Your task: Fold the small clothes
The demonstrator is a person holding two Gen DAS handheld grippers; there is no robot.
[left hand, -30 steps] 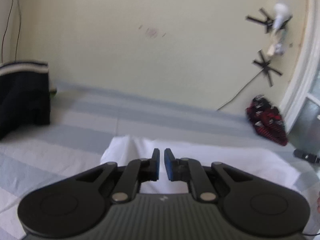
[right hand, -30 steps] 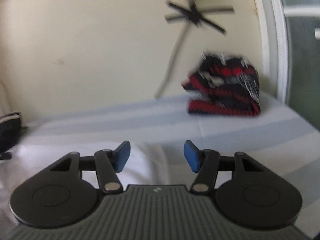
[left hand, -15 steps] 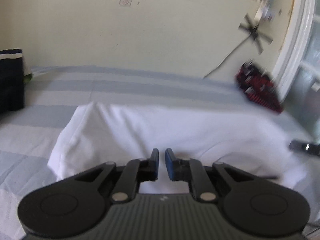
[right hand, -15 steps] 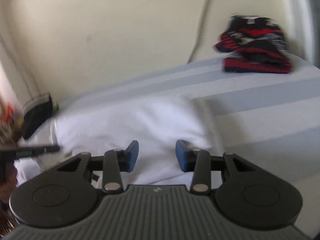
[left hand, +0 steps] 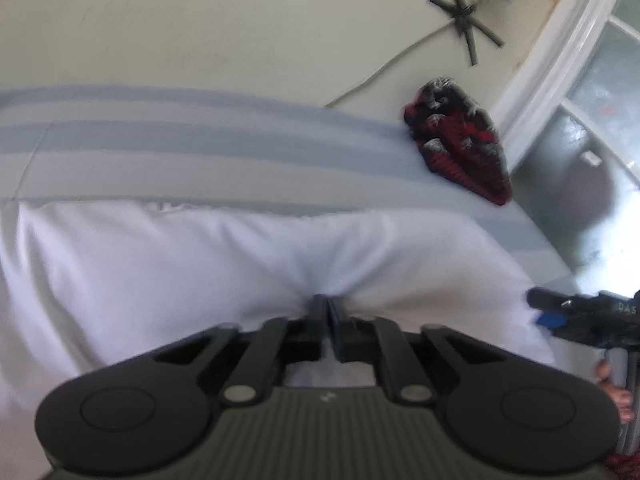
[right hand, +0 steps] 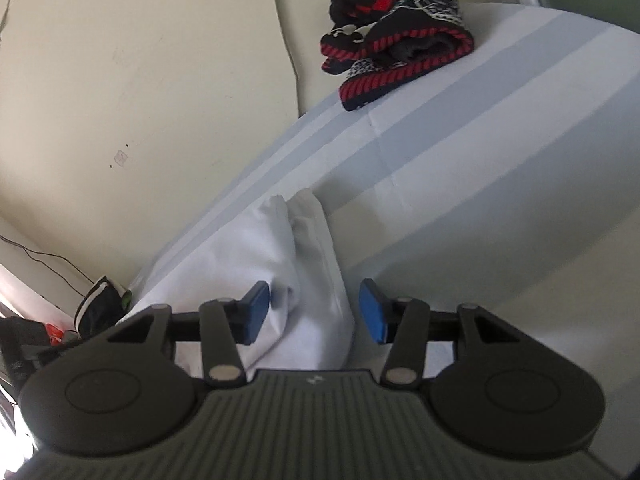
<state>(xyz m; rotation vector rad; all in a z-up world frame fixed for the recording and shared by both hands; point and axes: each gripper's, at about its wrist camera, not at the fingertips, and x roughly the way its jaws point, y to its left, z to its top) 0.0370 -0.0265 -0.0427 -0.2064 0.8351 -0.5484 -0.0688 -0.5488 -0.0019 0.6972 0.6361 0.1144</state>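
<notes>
White cloth, a small garment (left hand: pixel 180 272) whose exact kind cannot be told, lies spread across the pale blue striped bed sheet (left hand: pixel 200 152) and fills the middle band of the left wrist view from nine o'clock to three o'clock. The left hand-held gripper (left hand: pixel 328 312) is clenched on this garment: its dark pads meet with a pinch of the white fabric gathered between them, and creases fan out from that point toward twelve o'clock. At about four o'clock in the same view the right hand-held gripper (left hand: pixel 550 312) shows as a dark bar with a blue pad at the garment's right edge, and below it fingers (left hand: pixel 612 388) of the person grip its handle. In the right wrist view the right hand-held gripper (right hand: pixel 314 312) is released: its jaws have just been opening, the blue pads (right hand: pixel 256 308) stand apart on either side of a doubled-over end of the white garment (right hand: pixel 304 264), and neither pad presses on it. A red, black and white knitted garment (right hand: pixel 392 32) lies crumpled at one o'clock on the sheet, well apart, against the cream wall (right hand: pixel 140 80). A dark garment with a pale striped band (right hand: pixel 100 304) sits at nine o'clock near the wall.
</notes>
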